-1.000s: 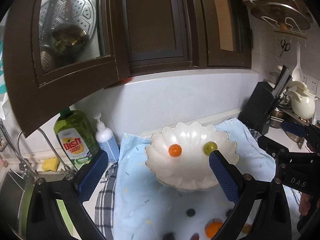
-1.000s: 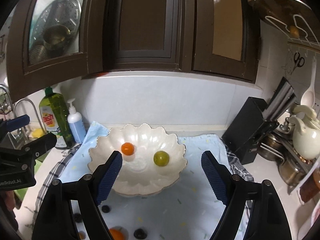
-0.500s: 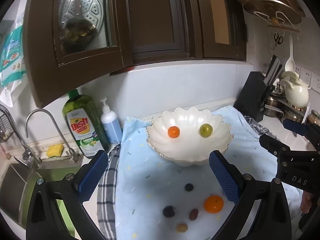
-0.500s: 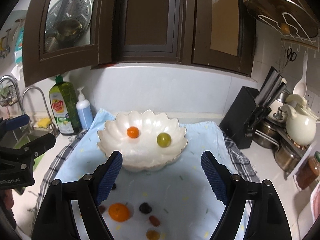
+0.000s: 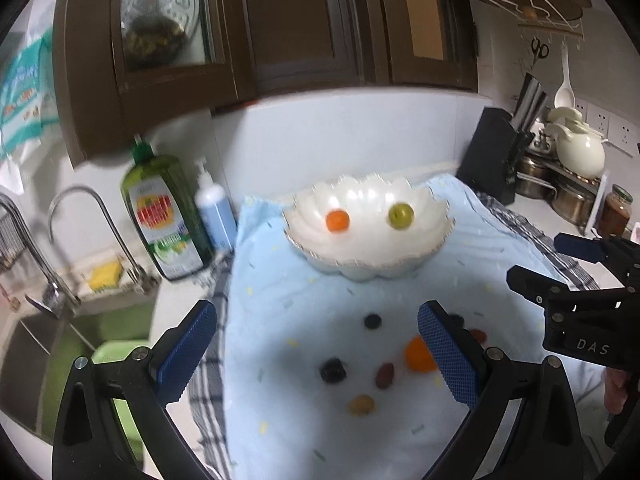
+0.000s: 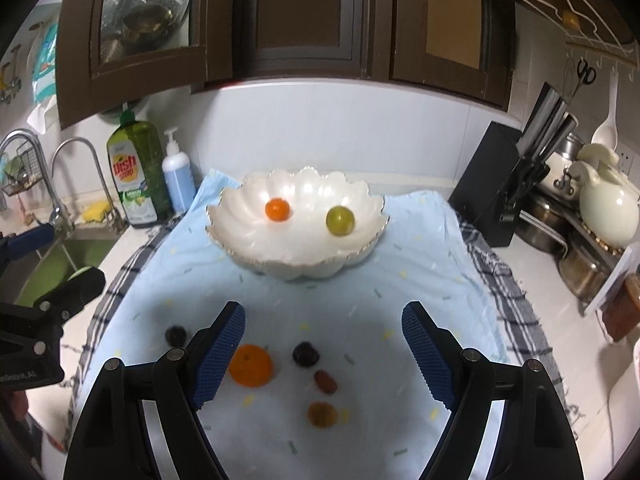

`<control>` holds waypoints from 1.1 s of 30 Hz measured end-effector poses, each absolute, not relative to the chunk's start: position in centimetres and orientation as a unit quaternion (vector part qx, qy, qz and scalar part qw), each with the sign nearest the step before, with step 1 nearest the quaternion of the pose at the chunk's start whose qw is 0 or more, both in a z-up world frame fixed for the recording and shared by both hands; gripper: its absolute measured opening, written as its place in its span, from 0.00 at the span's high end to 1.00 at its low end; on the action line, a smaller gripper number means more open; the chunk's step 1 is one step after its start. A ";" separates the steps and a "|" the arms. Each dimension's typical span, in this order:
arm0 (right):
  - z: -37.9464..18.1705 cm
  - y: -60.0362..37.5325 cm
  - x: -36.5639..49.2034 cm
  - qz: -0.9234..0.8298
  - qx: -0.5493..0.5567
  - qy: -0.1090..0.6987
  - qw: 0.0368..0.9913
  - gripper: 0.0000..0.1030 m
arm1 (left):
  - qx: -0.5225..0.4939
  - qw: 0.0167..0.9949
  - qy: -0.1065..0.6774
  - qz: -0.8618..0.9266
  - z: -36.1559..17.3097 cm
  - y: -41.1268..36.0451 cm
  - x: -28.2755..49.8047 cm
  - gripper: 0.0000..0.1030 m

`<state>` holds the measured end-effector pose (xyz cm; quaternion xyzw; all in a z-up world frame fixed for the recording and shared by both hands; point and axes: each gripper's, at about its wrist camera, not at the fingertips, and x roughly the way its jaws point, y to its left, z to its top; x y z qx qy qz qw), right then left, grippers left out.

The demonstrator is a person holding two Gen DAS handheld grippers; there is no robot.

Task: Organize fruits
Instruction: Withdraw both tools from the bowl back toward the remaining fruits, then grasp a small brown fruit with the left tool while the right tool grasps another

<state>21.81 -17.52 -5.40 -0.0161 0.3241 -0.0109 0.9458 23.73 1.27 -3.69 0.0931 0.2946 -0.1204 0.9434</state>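
Right wrist view: two fruits in the bowl, several more to go.

Nearest me, my right gripper (image 6: 322, 354) hangs with its jaws spread wide and empty over the blue cloth (image 6: 420, 264), and my left gripper (image 5: 318, 354) is likewise wide apart, holding nothing. Between the right jaws lie the loose pieces: a small brown fruit (image 6: 322, 414), a reddish oval one (image 6: 325, 381), a dark round one (image 6: 305, 354), the orange mandarin (image 6: 251, 365) just beside my left finger, and another dark one (image 6: 176, 335) further left. Beyond them the white scalloped bowl (image 6: 296, 258) already holds a small orange fruit (image 6: 277, 209) and a green one (image 6: 340, 221). I judge the job under halfway.
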 end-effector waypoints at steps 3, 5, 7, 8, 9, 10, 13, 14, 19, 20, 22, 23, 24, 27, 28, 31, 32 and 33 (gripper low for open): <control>-6.2 -17.3 21.5 -0.006 -0.015 0.337 0.941 0.21 | 0.088 0.934 0.320 -0.130 -5.1 1.3 23.4 0.02; -6.8 -17.1 21.3 -0.006 -0.017 0.344 0.939 0.21 | 0.091 0.930 0.330 -0.133 -5.9 1.3 23.2 0.03; -7.6 -17.1 21.2 -0.006 -0.019 0.353 0.935 0.21 | 0.094 0.928 0.335 -0.133 -6.4 1.2 22.9 0.05; -7.9 -17.0 21.1 -0.006 -0.020 0.357 0.934 0.21 | 0.097 0.927 0.337 -0.133 -6.8 1.2 22.8 0.05; -8.3 -16.9 21.1 -0.005 -0.022 0.362 0.932 0.21 | 0.100 0.926 0.339 -0.133 -7.1 1.1 22.6 0.06; -8.6 -16.8 21.0 -0.005 -0.024 0.365 0.931 0.21 | 0.102 0.925 0.341 -0.134 -7.4 1.1 22.5 0.07; -9.4 -16.6 20.7 -0.006 -0.031 0.370 0.928 0.21 | 0.106 0.921 0.348 -0.138 -8.3 1.0 22.4 0.11; -9.6 -16.6 20.6 -0.006 -0.031 0.371 0.928 0.21 | 0.107 0.919 0.353 -0.140 -8.8 1.0 22.4 0.12; -11.1 -16.7 20.6 -0.004 -0.028 0.380 0.925 0.26 | 0.112 0.908 0.376 -0.146 -10.9 0.6 22.5 0.19; -11.4 -16.7 20.7 -0.002 -0.028 0.383 0.923 0.26 | 0.112 0.906 0.380 -0.146 -11.2 0.5 22.6 0.20; -12.1 -16.6 20.7 -0.003 -0.028 0.391 0.920 0.28 | 0.112 0.902 0.389 -0.150 -11.9 0.4 22.8 0.22; -12.5 -16.7 20.8 -0.002 -0.027 0.394 0.919 0.29 | 0.112 0.901 0.392 -0.150 -12.3 0.3 22.8 0.24; -12.8 -16.7 20.9 -0.002 -0.025 0.398 0.917 0.31 | 0.112 0.899 0.396 -0.151 -12.6 0.3 22.9 0.26; -13.6 -16.9 20.9 -0.004 -0.022 0.406 0.914 0.34 | 0.111 0.895 0.403 -0.154 -13.4 0.1 23.0 0.30; -14.0 -17.0 21.0 -0.004 -0.019 0.410 0.912 0.36 | 0.111 0.895 0.404 -0.154 -13.6 0.0 23.1 0.30; -14.8 -17.3 21.2 -0.004 -0.011 0.418 0.909 0.40 | 0.113 0.892 0.409 -0.155 -14.4 -0.2 23.3 0.34; -15.1 -17.4 21.3 -0.004 -0.009 0.420 0.907 0.40 | 0.113 0.891 0.411 -0.155 -14.6 -0.2 23.4 0.36; -15.5 -17.5 21.4 -0.005 -0.007 0.424 0.906 0.42 | 0.114 0.890 0.413 -0.155 -14.8 -0.3 23.5 0.40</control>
